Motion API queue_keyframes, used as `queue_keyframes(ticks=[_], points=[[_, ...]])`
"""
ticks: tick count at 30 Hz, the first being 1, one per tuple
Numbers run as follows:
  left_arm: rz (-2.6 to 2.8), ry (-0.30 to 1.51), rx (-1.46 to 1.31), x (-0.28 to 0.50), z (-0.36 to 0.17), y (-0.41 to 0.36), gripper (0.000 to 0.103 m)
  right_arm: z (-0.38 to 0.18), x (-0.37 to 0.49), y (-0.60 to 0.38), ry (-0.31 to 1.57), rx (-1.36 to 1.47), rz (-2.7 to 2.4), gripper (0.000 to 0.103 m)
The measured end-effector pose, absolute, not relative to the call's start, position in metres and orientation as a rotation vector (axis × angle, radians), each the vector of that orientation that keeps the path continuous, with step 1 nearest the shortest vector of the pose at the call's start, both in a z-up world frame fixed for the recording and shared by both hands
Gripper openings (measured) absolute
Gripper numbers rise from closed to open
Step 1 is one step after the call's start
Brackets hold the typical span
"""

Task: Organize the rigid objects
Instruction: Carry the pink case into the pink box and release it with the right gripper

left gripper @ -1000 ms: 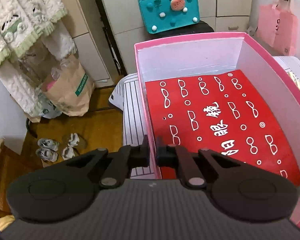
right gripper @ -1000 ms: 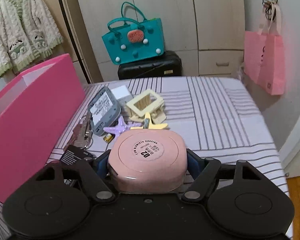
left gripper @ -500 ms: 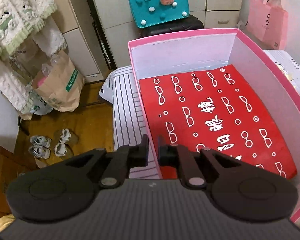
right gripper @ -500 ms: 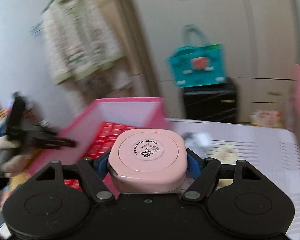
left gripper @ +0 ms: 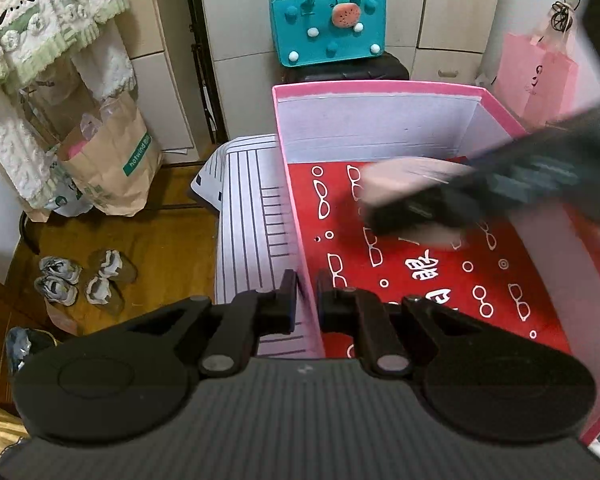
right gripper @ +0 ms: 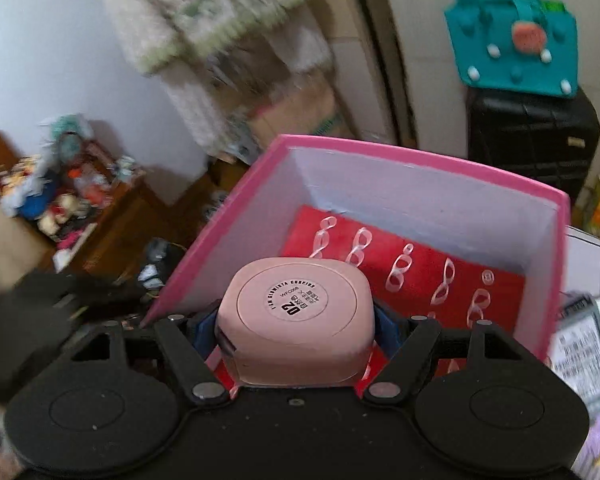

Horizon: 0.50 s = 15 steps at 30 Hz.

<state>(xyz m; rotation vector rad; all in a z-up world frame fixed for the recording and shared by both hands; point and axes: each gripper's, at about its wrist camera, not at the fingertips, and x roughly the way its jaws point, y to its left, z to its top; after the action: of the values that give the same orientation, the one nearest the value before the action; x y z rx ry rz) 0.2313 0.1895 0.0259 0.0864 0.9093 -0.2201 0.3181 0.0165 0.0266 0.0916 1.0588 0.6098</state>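
Note:
A pink box (left gripper: 376,90) with white inner walls and a red printed bottom stands on a striped bed. My left gripper (left gripper: 305,300) is shut on the box's left wall near its front corner. My right gripper (right gripper: 294,322) is shut on a pink rounded-square case (right gripper: 296,320) and holds it above the inside of the pink box (right gripper: 420,156). In the left wrist view the right gripper (left gripper: 412,204) shows as a blur over the red bottom with the pink case (left gripper: 404,180) in it.
A grey device (right gripper: 584,344) lies on the bed to the right of the box. A teal bag (left gripper: 328,24) sits on a black suitcase (right gripper: 532,136) behind. A paper bag (left gripper: 112,160) and shoes (left gripper: 80,276) are on the floor at left.
My right gripper has swung left from above the bed to over the inside of the pink box, carrying the pink case. My left gripper still grips the box wall.

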Motion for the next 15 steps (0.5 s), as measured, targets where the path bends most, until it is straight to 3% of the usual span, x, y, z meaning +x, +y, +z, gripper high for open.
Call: queue_keyframes(ticks=[5, 15], points=[[-0.231, 0.903, 0.093, 0.23, 0.025, 0.191, 0.009, 0.0, 0.356, 0.039, 1.119, 0.064, 0.568, 0.079], [-0.233, 0.898, 0.121, 0.229, 0.026, 0.183, 0.009, -0.018, 0.354, 0.064, 1.08, -0.105, 0.552, 0.078]])
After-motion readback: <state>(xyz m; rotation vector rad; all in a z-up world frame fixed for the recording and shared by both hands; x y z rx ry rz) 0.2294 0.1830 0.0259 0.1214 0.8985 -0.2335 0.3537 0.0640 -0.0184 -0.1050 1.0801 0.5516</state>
